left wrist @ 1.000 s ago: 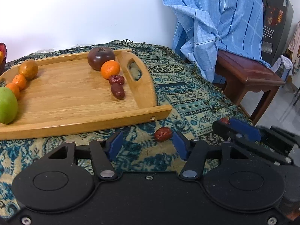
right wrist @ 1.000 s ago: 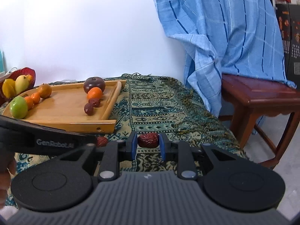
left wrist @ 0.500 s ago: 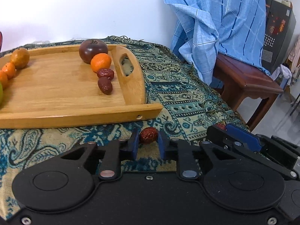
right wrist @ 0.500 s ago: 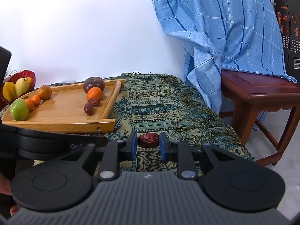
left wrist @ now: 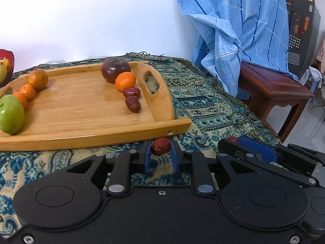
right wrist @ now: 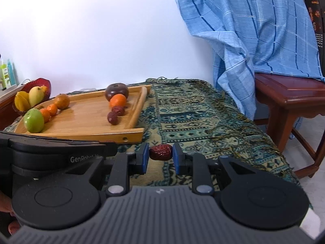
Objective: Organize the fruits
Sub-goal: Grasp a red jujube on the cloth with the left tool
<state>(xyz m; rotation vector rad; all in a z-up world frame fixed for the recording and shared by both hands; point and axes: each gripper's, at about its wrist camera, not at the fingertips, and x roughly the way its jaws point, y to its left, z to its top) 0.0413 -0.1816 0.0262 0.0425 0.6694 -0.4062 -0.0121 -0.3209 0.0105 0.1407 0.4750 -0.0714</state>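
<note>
Where the left edge of the left wrist view cuts it off, only a sliver of the red bowl (left wrist: 7, 61) shows; in the right wrist view that bowl (right wrist: 41, 83) holds yellow fruit, probably a mango and a starfruit. From the right wrist view the left gripper (left wrist: 160, 155) appears only as a black body, its jaws hidden. On the wooden tray (left wrist: 81, 109) along the worktop's far-left side lie a green apple (left wrist: 10, 113), three oranges and a brownish round fruit by its left edge, and a dark purple fruit (left wrist: 115, 69), an orange (left wrist: 125, 81) and two dates (left wrist: 133, 101) by its right handle. Both jaws are closed on fruit: the left gripper pinches a red date (left wrist: 161, 146) just off the tray's near-right corner, and the right gripper (right wrist: 160, 156) pinches another date (right wrist: 161, 152) above the patterned cloth (right wrist: 193, 118).
</note>
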